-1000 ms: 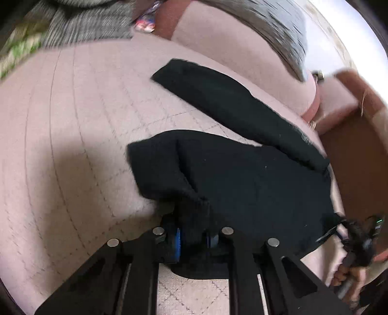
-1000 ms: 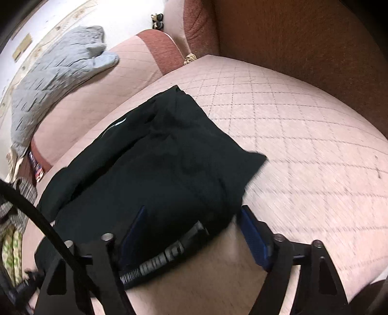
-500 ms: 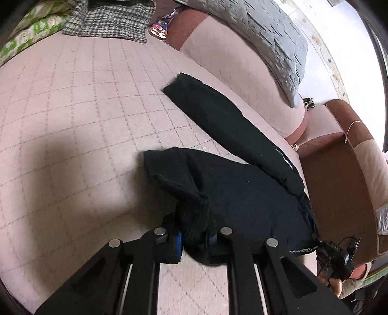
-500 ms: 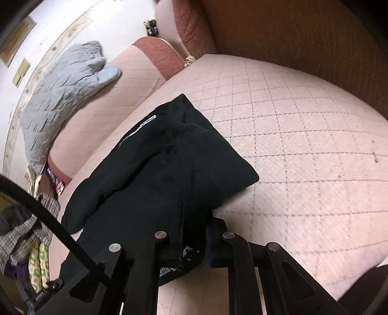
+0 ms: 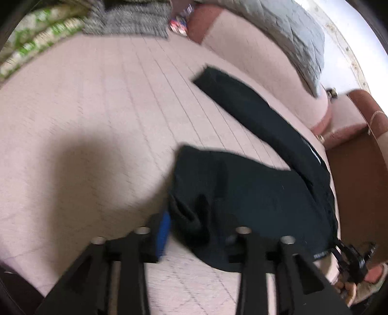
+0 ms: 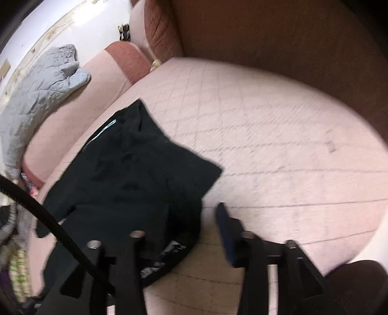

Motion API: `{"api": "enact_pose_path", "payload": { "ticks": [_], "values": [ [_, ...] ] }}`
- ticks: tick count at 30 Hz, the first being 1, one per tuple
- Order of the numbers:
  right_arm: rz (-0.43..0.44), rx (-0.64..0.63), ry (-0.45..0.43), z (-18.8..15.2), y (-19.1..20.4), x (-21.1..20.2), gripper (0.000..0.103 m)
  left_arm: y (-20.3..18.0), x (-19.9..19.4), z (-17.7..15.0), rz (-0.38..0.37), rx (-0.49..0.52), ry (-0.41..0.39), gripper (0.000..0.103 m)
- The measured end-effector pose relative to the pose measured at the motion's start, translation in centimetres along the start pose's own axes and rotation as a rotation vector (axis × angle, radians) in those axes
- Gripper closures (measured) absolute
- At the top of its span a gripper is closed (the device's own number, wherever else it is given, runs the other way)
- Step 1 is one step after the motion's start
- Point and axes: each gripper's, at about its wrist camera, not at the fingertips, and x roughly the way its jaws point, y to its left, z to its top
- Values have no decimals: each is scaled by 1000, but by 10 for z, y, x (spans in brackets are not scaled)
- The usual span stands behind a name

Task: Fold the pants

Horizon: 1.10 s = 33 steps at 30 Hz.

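Black pants (image 5: pixel 254 193): soft, limp, light by the look; best taken at a hem or the waistband edge. Partly folded, one leg stretching far across the pink quilted sofa seat (image 5: pixel 97 121). Left gripper (image 5: pixel 196 232): jaws opening, cloth fold between, unpressed. Right gripper (image 6: pixel 194 225): jaws opening, cloth edge between, released. Grey quilted blanket (image 6: pixel 36 92) on the backrest.

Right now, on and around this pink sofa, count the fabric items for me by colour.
Black: 1, the pants
Grey: 2, the quilted blanket on the sofa back and the checked cloth at the far end
Green and white: 1, the patterned cloth beside it
Total: 4
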Motion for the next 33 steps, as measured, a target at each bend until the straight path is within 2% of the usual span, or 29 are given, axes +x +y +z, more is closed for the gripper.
{"api": "enact_pose_path", "payload": {
  "ticks": [2,5,8,11,16,21,28,33],
  "values": [
    [-28,-18,-62,-1,0,-14,50,4,-14,1,49,-13,-86,54],
    [-20,-39,-112,-2,-1,-30,48,6,-28,3,124,-17,-180,46],
    [28,-67,-128,-4,6,-39,45,7,-31,2,130,-18,-211,42],
    [88,-84,-154,-7,17,-48,45,3,-27,-4,130,13,-206,41],
    [193,-77,-292,-10,42,-83,45,-19,-21,-13,135,71,-192,41],
    [364,-140,-379,-11,76,-134,45,-48,-23,-23,116,131,-176,37],
    [647,-204,-409,-23,117,-188,45,-125,-20,-46,48,274,-121,30],
    [760,-278,-383,-46,154,-204,45,-185,8,-65,30,322,-14,29]
  ]
}}
